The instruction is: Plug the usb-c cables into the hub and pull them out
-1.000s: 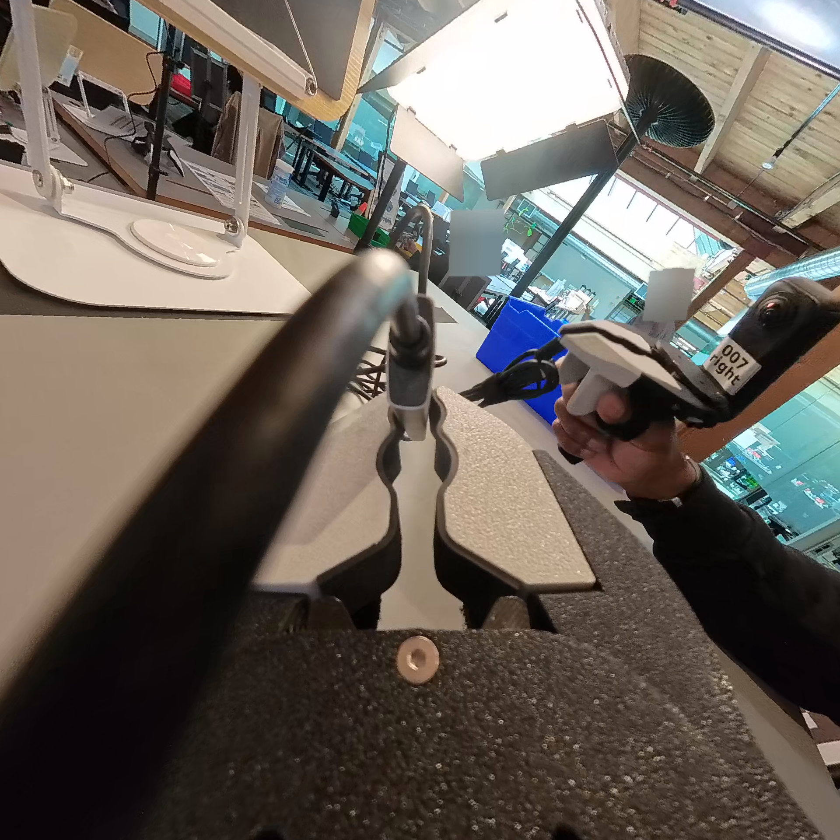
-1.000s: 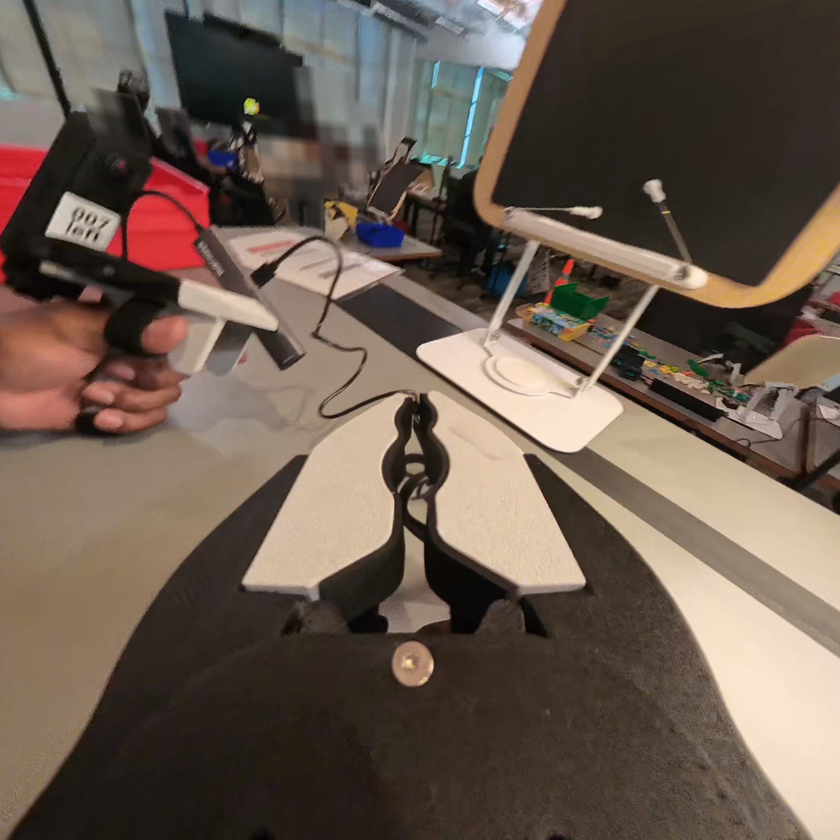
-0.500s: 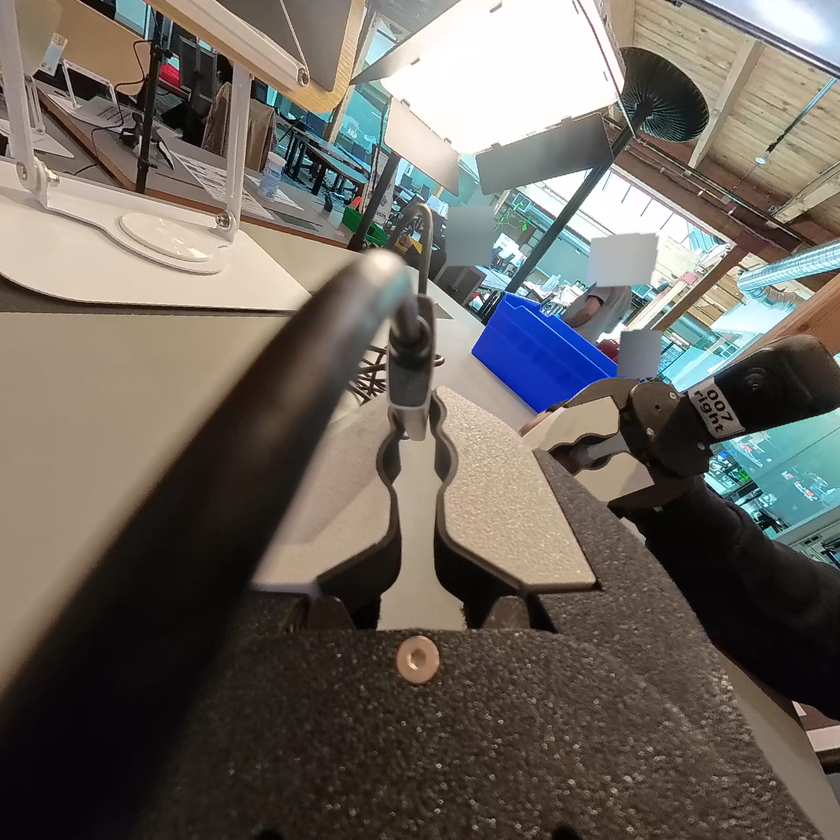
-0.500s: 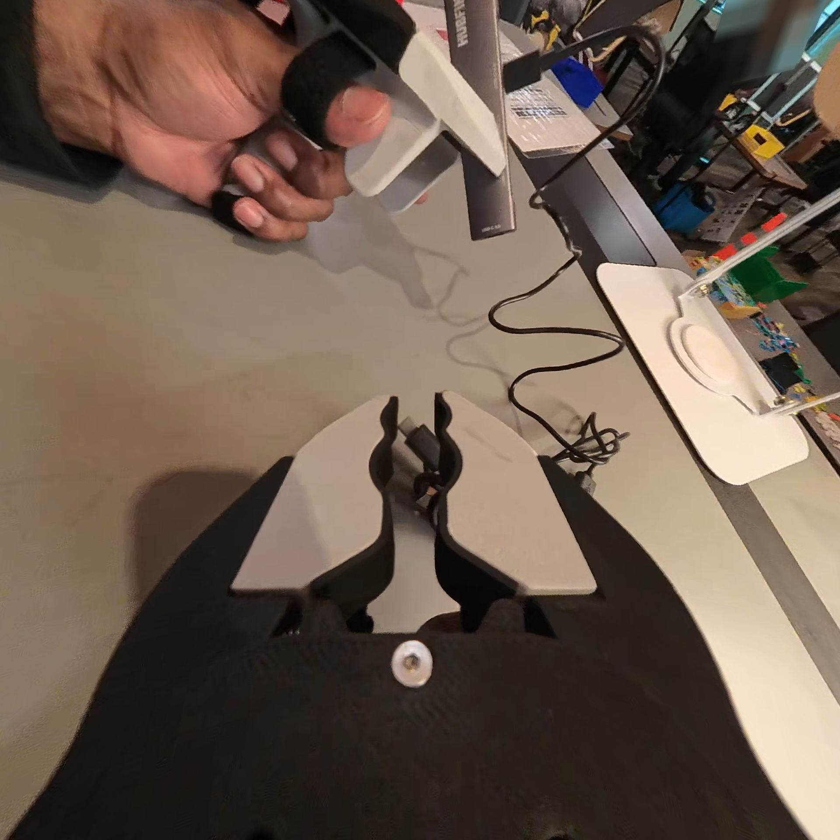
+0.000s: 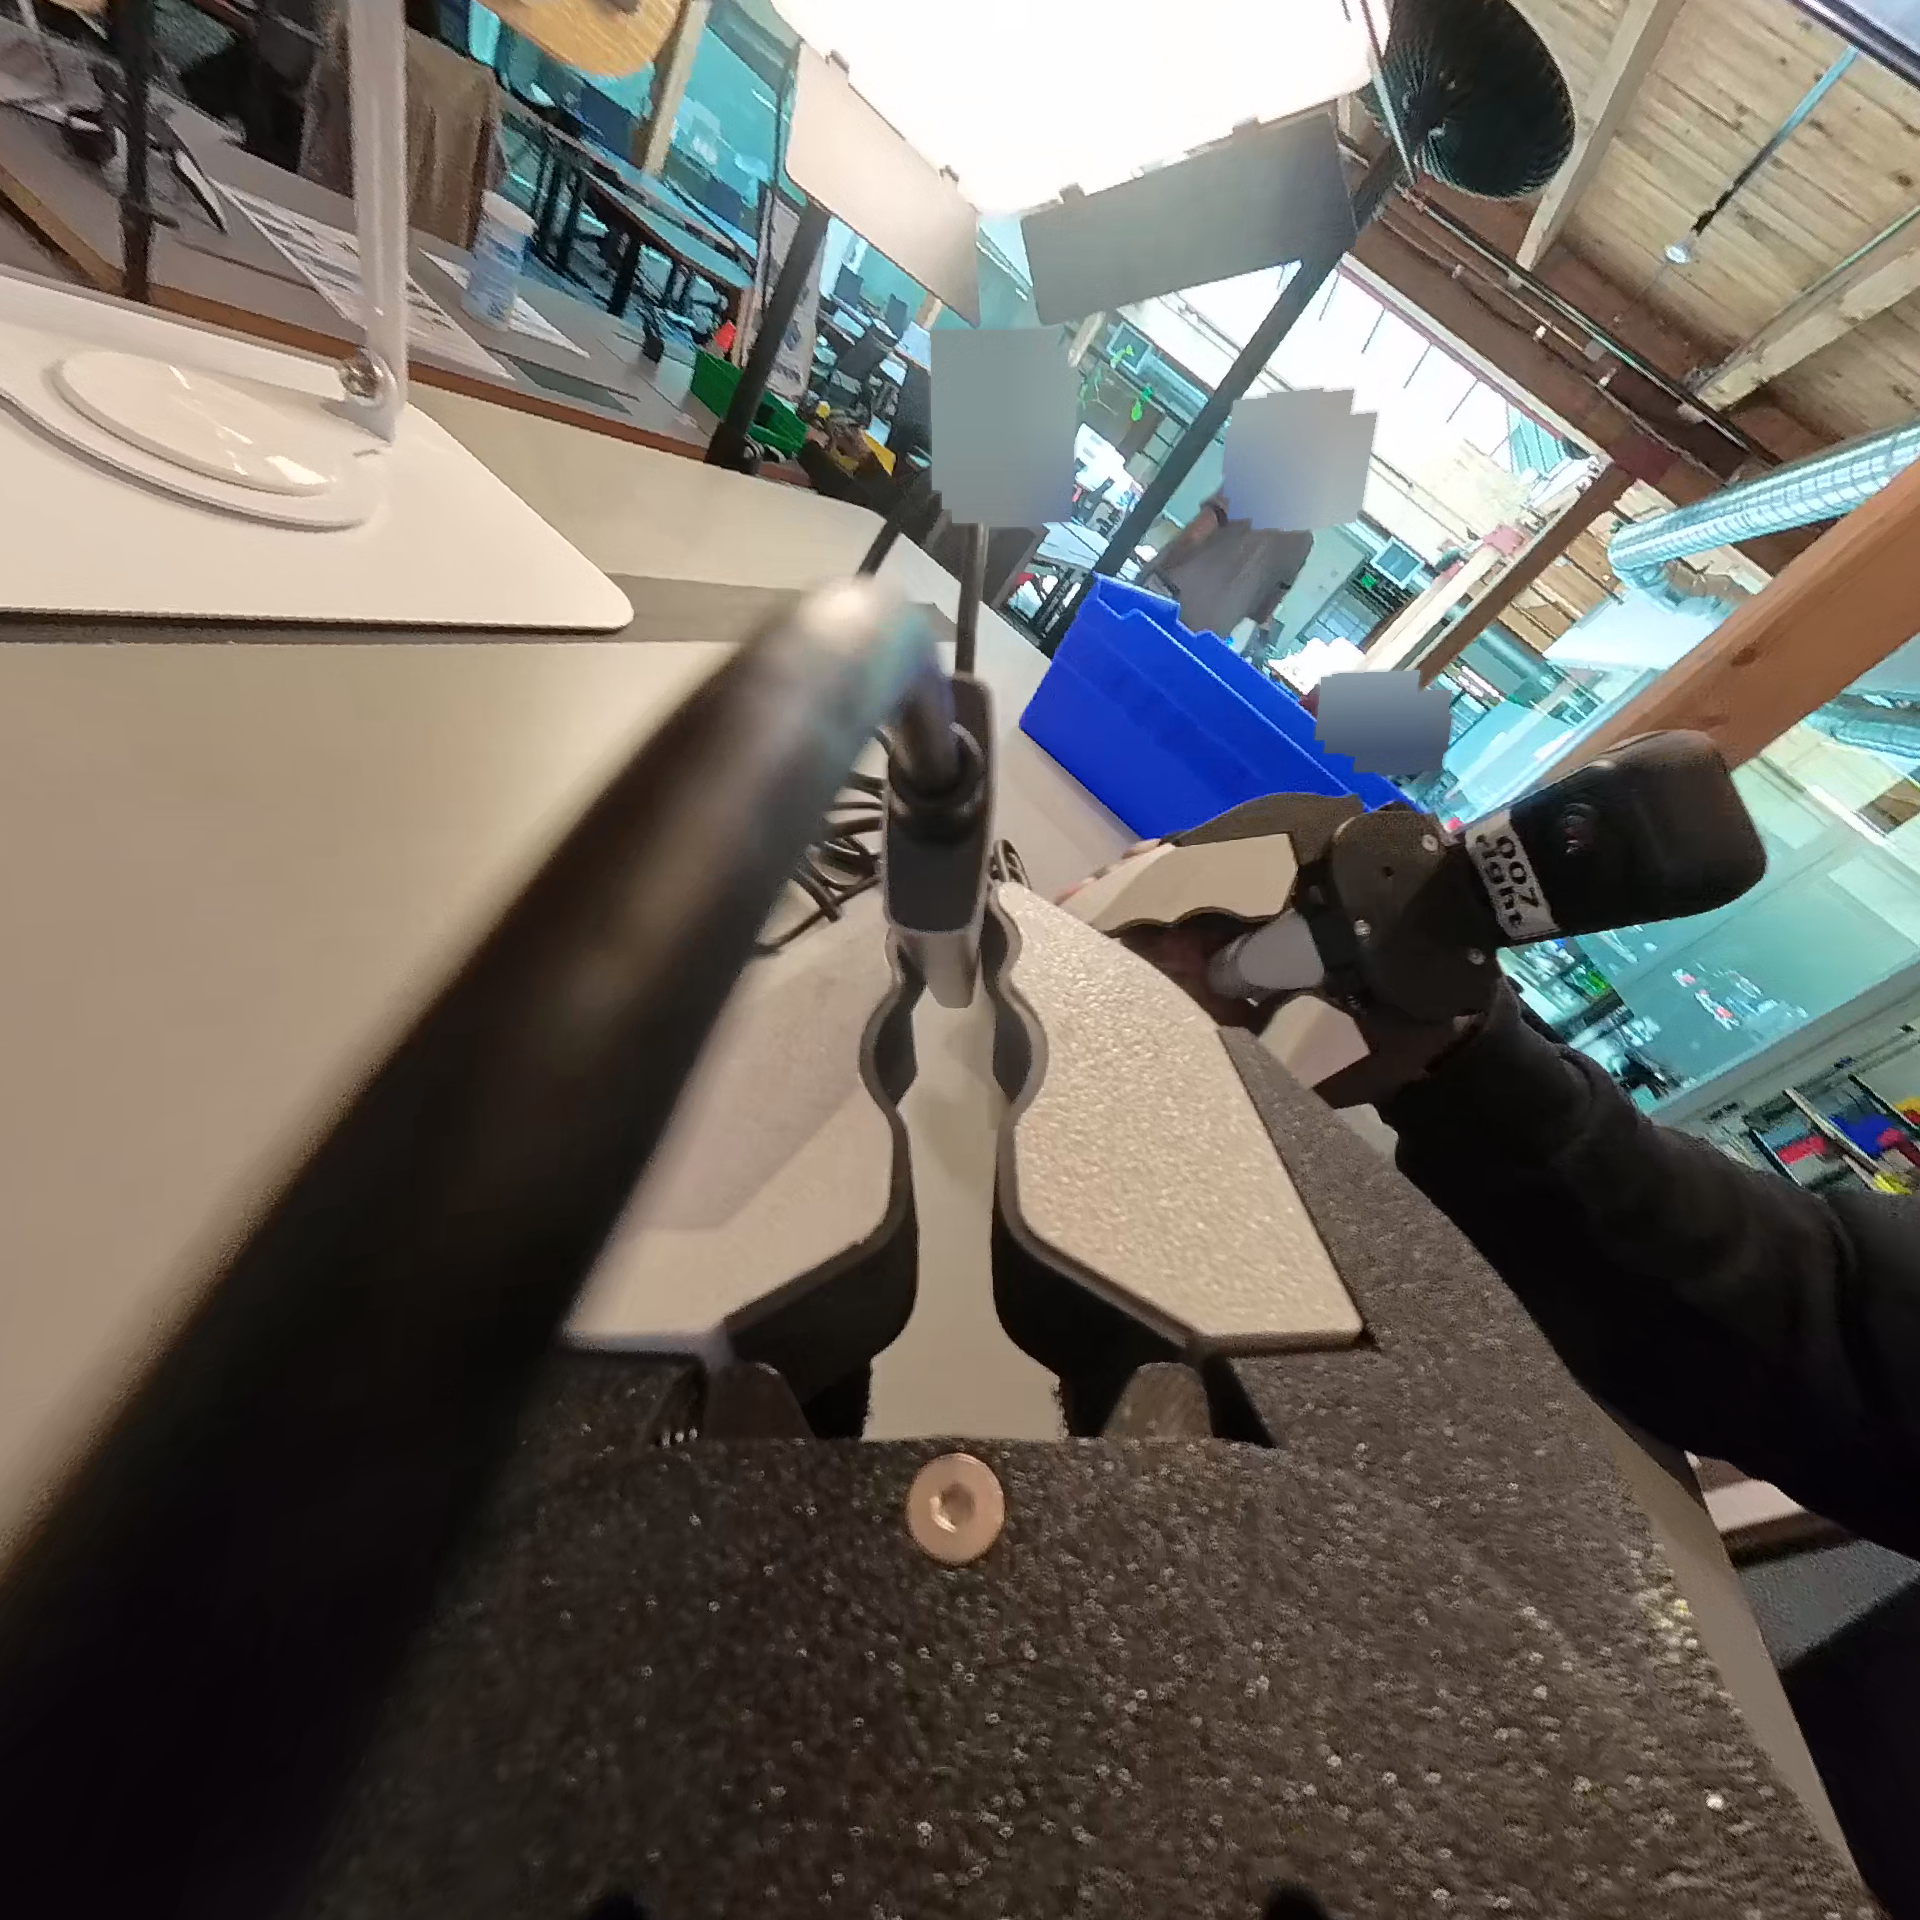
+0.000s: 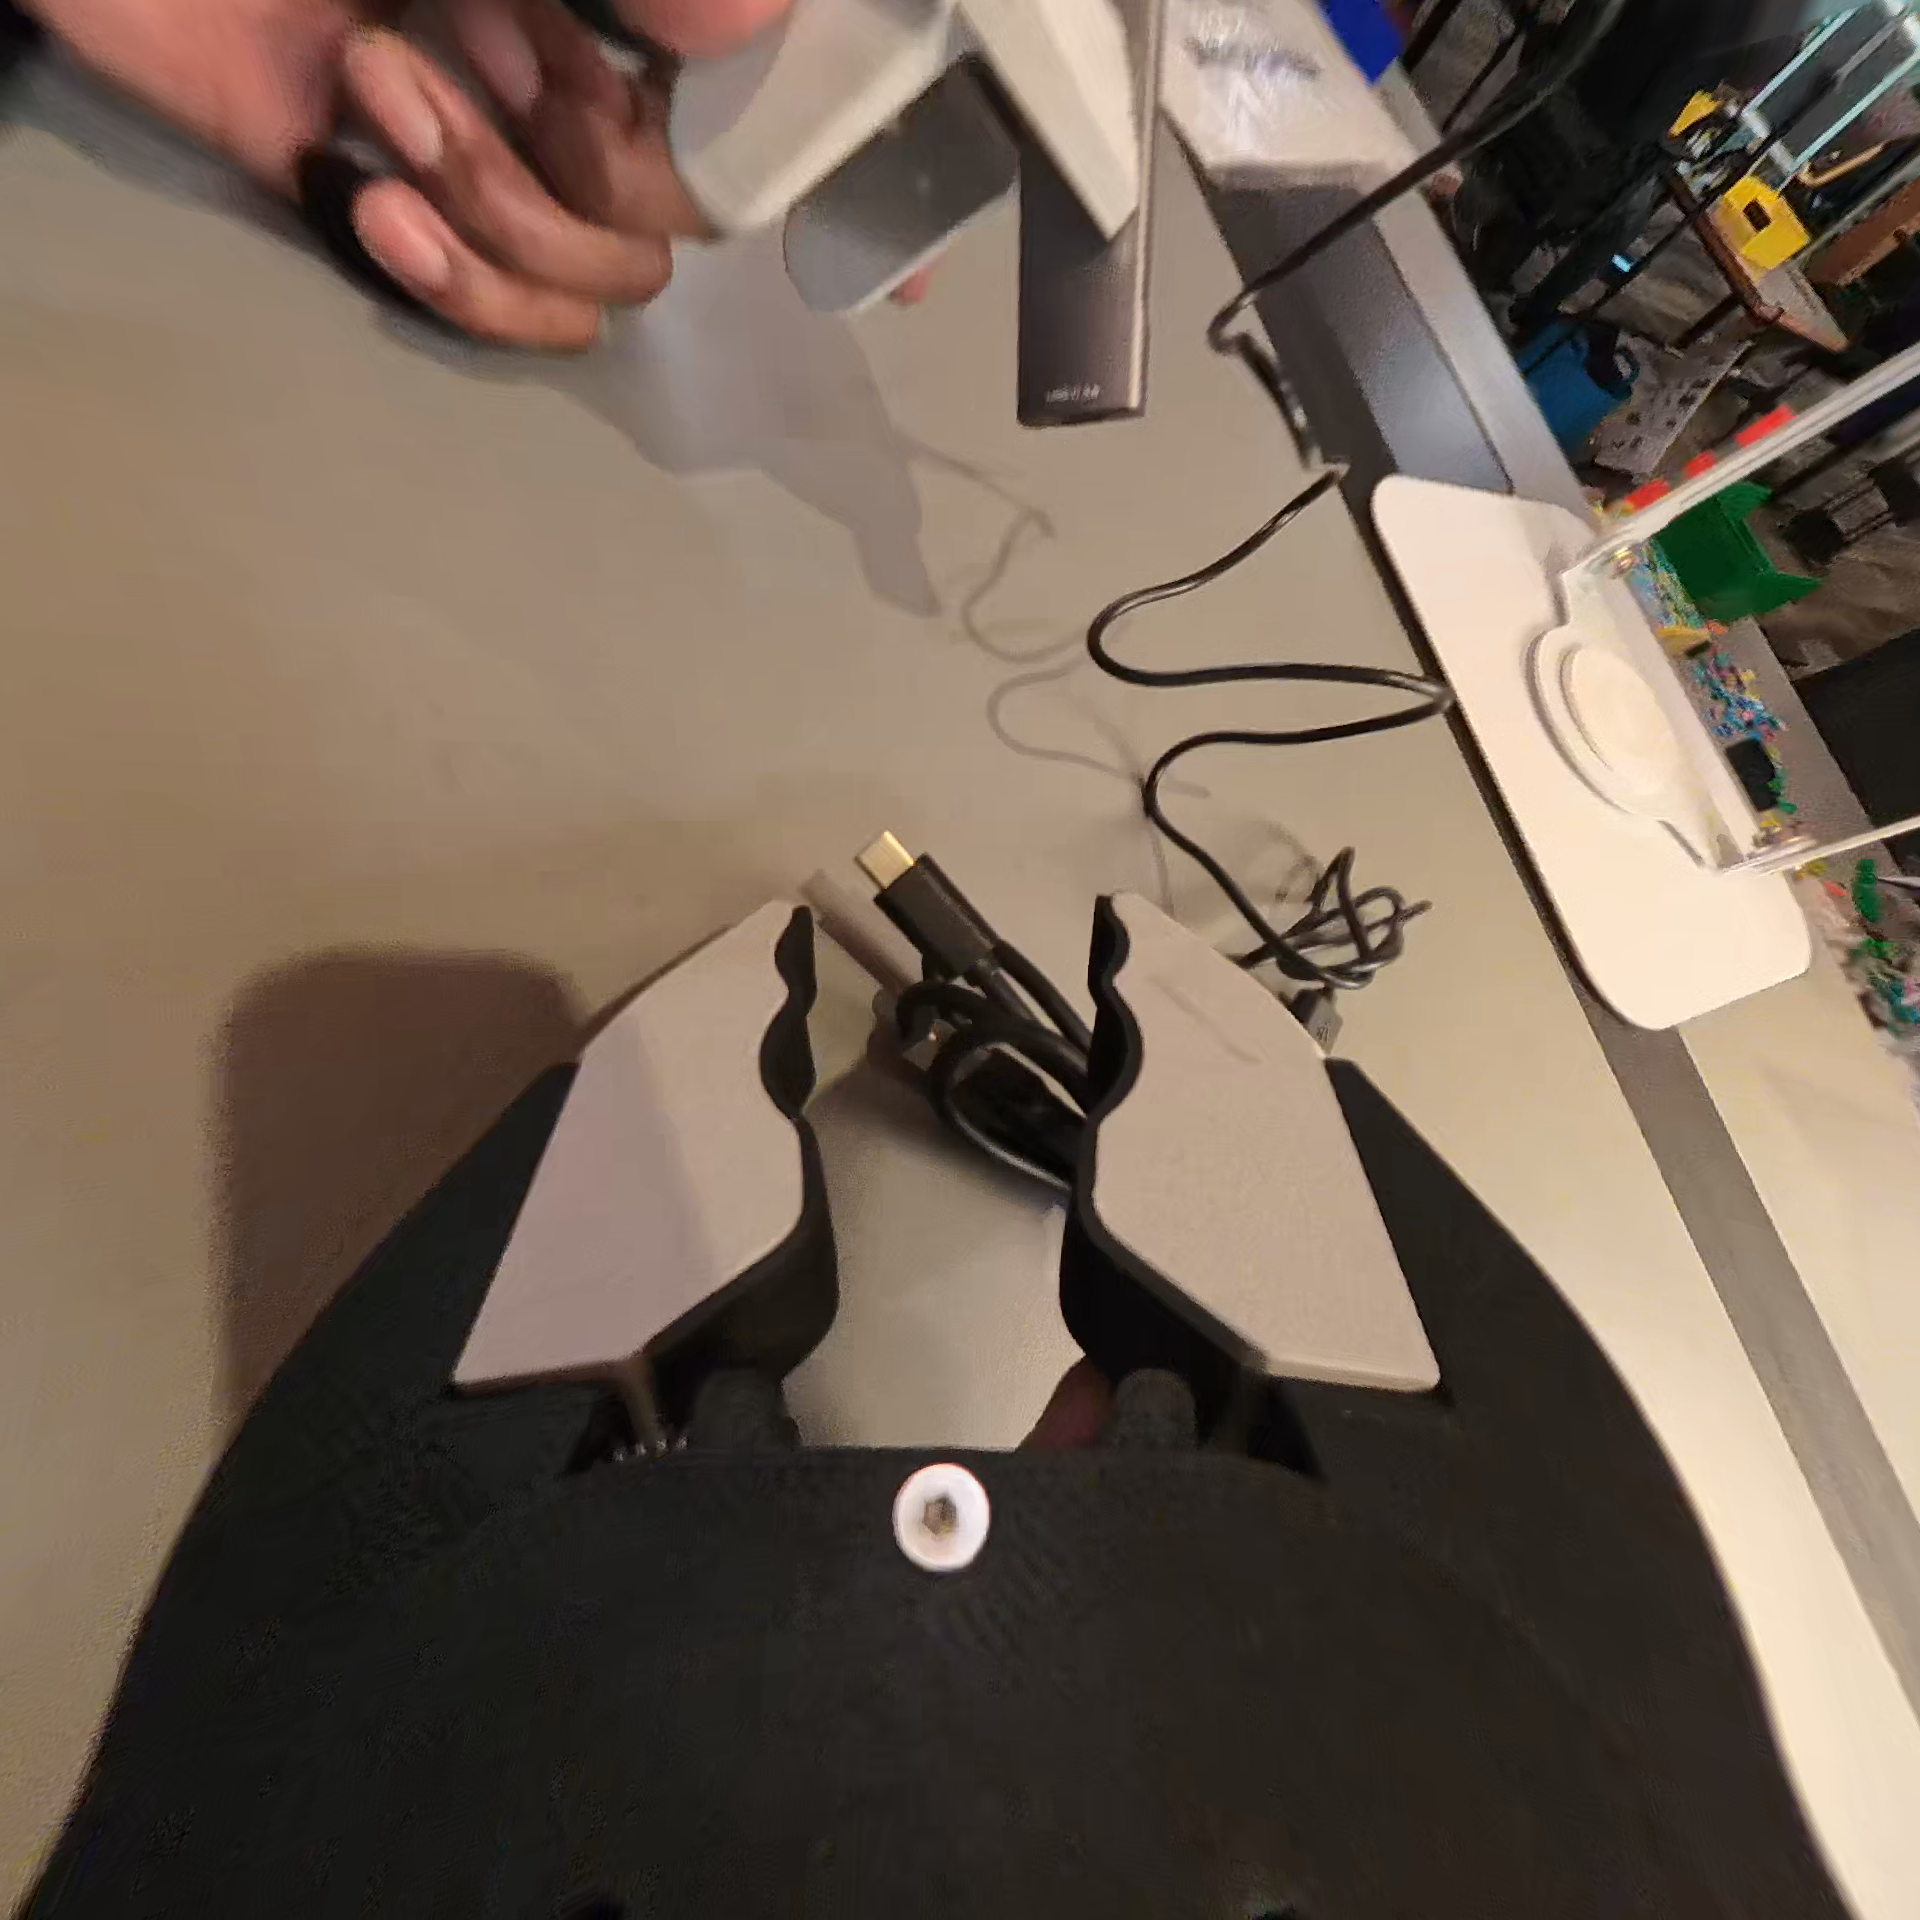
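My left gripper [image 5: 951, 935] is shut on the dark grey hub [image 5: 499, 1039], which runs blurred along the left of its view. A grey plug piece [image 5: 935, 883] with a thin black cable sits at the fingertips. In the right wrist view the hub [image 6: 1081, 260] hangs upright above the table, held beside a hand [image 6: 468, 187]. My right gripper [image 6: 951, 920] is open, low over the table. A coiled black usb-c cable [image 6: 997, 1049] lies between its fingers, its plug [image 6: 914, 894] pointing away. The right gripper also shows in the left wrist view [image 5: 1216, 883].
A thin black cable [image 6: 1247, 675] loops over the grey table from the hub to a small tangle [image 6: 1340, 925]. A white stand base [image 6: 1621, 727] sits at the right, by a dark strip. A blue bin [image 5: 1164, 717] stands beyond the table edge. Tip to tip, the grippers are about 11 cm apart.
My right gripper swung down from facing across the table to just over it and opened, letting go of the coiled cable. The left gripper keeps the hub and has shifted slightly.
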The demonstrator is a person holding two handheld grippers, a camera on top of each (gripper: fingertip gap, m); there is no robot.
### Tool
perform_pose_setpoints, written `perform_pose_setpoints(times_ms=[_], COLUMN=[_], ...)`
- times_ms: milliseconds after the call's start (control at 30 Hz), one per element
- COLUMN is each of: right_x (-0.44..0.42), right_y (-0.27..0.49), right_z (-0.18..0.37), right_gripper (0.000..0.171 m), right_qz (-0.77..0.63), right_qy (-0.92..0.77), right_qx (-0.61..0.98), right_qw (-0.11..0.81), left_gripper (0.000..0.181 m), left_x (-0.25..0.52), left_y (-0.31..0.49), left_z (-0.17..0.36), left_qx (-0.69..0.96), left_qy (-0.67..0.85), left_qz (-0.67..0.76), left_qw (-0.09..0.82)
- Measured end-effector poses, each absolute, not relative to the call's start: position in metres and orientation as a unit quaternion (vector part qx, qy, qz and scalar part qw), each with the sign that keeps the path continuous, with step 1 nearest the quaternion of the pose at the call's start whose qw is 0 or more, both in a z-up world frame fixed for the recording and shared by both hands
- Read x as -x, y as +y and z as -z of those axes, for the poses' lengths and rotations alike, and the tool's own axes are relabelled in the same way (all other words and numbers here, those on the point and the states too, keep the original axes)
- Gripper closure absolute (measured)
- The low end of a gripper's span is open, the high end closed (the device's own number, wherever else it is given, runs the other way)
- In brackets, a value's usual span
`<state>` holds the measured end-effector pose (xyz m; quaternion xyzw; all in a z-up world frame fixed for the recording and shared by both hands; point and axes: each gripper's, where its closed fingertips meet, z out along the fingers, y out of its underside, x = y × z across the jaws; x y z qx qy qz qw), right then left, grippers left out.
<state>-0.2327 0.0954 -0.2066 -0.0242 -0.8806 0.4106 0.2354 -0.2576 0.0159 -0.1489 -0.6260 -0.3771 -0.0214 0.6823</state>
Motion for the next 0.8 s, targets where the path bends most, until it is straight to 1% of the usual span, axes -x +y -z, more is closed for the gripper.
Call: perform_pose_setpoints(times_ms=[33, 100, 200, 267, 400, 533, 800], right_x=[0.235, 0.244, 0.249, 0.251, 0.259, 0.252, 0.244], right_y=[0.096, 0.098, 0.095, 0.091, 0.083, 0.067, 0.048], right_z=[0.212, 0.217, 0.212, 0.21, 0.2, 0.19, 0.192], right_gripper=[0.125, 0.144, 0.155, 0.156, 0.157, 0.157, 0.157], right_qz=[-0.392, -0.363, -0.357, -0.358, -0.353, -0.338, -0.289], right_qy=[-0.886, -0.886, -0.874, -0.864, -0.829, -0.803, -0.785], right_qx=[0.022, 0.02, 0.012, 0.004, -0.02, -0.064, -0.121], right_qw=[0.248, 0.289, 0.329, 0.355, 0.434, 0.487, 0.534], left_gripper=[0.172, 0.172, 0.172, 0.172, 0.172, 0.172, 0.173], left_x=[0.256, 0.251, 0.243, 0.237, 0.221, 0.213, 0.203], left_y=[0.018, 0.023, 0.03, 0.035, 0.043, 0.043, 0.043], left_z=[0.15, 0.152, 0.157, 0.16, 0.168, 0.178, 0.193], left_qx=[0.631, 0.641, 0.659, 0.672, 0.704, 0.736, 0.792], left_qy=[-0.373, -0.365, -0.353, -0.341, -0.313, -0.305, -0.275], left_qz=[0.03, 0.044, 0.074, 0.096, 0.141, 0.147, 0.123], left_qw=[0.679, 0.673, 0.66, 0.65, 0.622, 0.586, 0.531])
